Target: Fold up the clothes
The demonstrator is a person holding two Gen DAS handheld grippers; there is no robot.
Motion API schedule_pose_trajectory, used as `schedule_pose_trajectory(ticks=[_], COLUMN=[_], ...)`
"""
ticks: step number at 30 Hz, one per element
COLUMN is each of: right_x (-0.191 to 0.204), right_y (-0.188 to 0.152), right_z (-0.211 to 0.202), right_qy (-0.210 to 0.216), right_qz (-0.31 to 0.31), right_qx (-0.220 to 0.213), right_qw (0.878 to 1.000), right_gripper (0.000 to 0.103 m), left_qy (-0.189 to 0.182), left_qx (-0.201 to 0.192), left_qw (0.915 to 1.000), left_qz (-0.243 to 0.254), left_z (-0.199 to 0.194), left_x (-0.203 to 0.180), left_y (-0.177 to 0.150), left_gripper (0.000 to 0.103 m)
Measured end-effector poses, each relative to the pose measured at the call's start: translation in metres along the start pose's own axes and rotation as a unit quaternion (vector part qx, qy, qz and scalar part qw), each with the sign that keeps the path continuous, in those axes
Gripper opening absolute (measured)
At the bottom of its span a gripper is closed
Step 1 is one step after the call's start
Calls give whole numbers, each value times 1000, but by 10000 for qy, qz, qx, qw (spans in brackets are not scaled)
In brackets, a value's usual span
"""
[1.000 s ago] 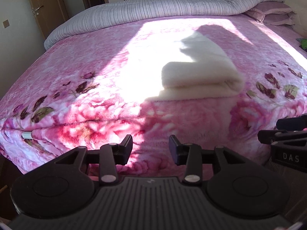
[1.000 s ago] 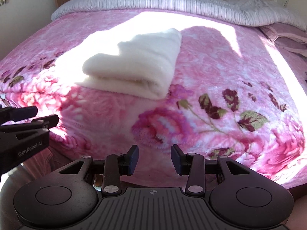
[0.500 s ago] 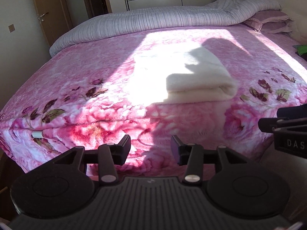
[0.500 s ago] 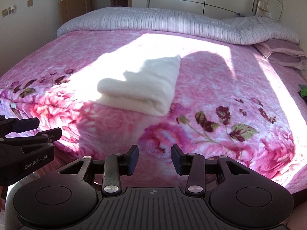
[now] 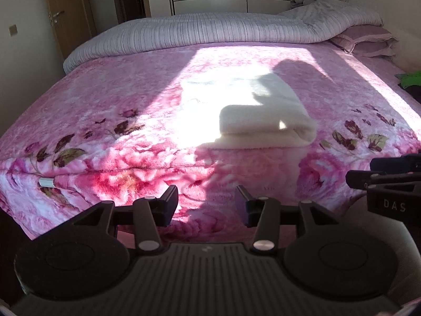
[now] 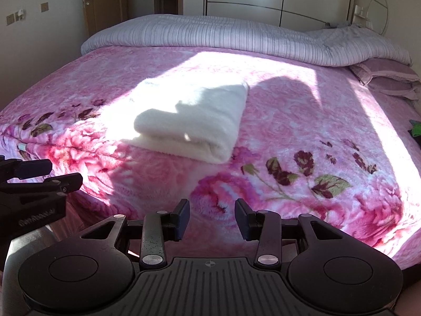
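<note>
Left wrist view shows the left claw (image 5: 207, 202) with nothing between its jaws, and they are opening. It hangs above the near edge of the bed (image 5: 86, 158), apart from the cloth. In the right wrist view the right claw (image 6: 212, 216) is also released and empty, its jaws parted over the same near edge. Each claw shows at the side of the other's view, so they are side by side.

The garment (image 6: 194, 121), white and fluffy, lies on the pink blanket (image 6: 302, 131), a little in from the near edge and more to the left of the middle. It is already a neat stack of layers, with a rounded fold at its right side. I judge that this piece is finished and the step in hand is letting go and pulling away. The next move probably calls for another cloth, but I cannot see one for sure; a green thing (image 5: 410, 79) at the far right is too small to tell.

Around the garment the blanket is free on all sides. The rolled quilt (image 6: 236, 36) closes the far side and pillows (image 6: 386, 79) the right corner.
</note>
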State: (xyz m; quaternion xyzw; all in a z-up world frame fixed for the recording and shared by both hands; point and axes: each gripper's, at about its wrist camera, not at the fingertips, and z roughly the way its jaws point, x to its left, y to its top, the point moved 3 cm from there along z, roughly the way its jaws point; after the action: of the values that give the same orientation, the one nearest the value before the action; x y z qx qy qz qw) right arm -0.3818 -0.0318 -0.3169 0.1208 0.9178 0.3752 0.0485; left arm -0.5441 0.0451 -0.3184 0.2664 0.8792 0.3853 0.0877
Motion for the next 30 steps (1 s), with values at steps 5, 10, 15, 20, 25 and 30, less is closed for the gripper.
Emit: schedule_pose_trajectory(ticks=[5, 10, 15, 20, 25, 30], right_x=[-20, -54, -97, -134, -147, -149], right_y=[-2, 1, 18, 34, 55, 82], right_z=[25, 53, 68, 98, 131, 164], right_qy=[54, 234, 792, 1406, 2058, 2371], right_qz=[320, 1017, 1947, 2912, 3560, 3826], right_qx=[299, 463, 262, 364, 379, 366], right_qw=[9990, 9935, 9773, 9456, 9107, 8922], right_gripper=[43, 43, 43, 45, 75, 81], left_qy=[-529, -900, -1576, -1882, -2557, -2944], left_qx=[374, 521, 488, 578, 822, 983], left_qw=[9936, 9800, 9512, 9231, 8799, 8476], left_qz=[-930, -1698, -2606, -3302, -3919, -4303], left_z=[26, 50, 80, 130, 191, 239], left_x=[34, 72, 115, 143, 154, 162], left_y=[6, 14, 35, 58, 74, 91], left_gripper=[47, 47, 48, 49, 53, 62])
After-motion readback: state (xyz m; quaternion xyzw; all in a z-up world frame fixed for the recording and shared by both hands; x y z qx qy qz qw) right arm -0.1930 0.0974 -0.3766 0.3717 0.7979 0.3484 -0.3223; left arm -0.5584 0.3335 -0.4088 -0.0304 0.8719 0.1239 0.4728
